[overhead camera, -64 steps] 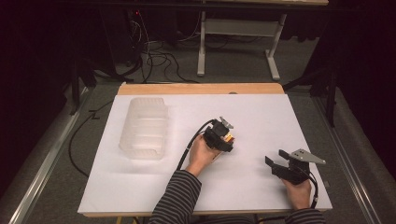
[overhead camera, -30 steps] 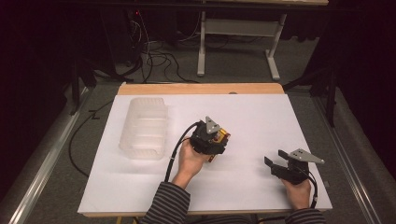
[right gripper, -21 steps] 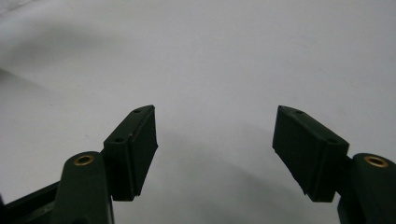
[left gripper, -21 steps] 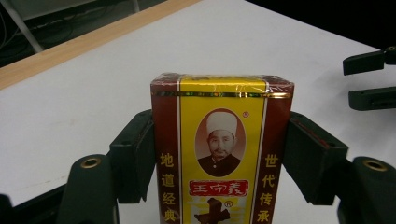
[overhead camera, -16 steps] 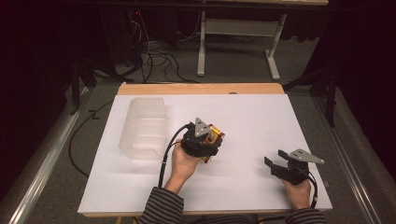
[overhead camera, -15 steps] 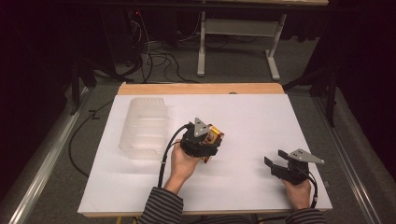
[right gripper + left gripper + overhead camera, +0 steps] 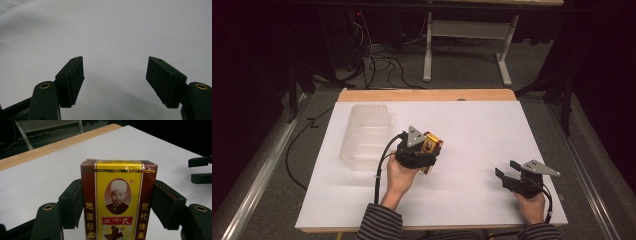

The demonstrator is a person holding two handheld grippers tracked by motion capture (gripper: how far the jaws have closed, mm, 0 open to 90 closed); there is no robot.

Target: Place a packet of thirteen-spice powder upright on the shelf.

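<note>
One table (image 7: 492, 125) with a white top. On it — one clear plastic tray (image 7: 364, 136) and one red-and-yellow box (image 7: 117, 200). Two grippers — the left gripper (image 7: 117, 202) and the right gripper (image 7: 115, 80) — each held in one hand, so two hands.

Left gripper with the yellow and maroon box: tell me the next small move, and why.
Probably carry the box left toward the clear plastic container. The left gripper is shut on the box's two sides and holds it above the white table, beside the container but not over it. The right gripper sits open and apart at the right, holding nothing.
</note>
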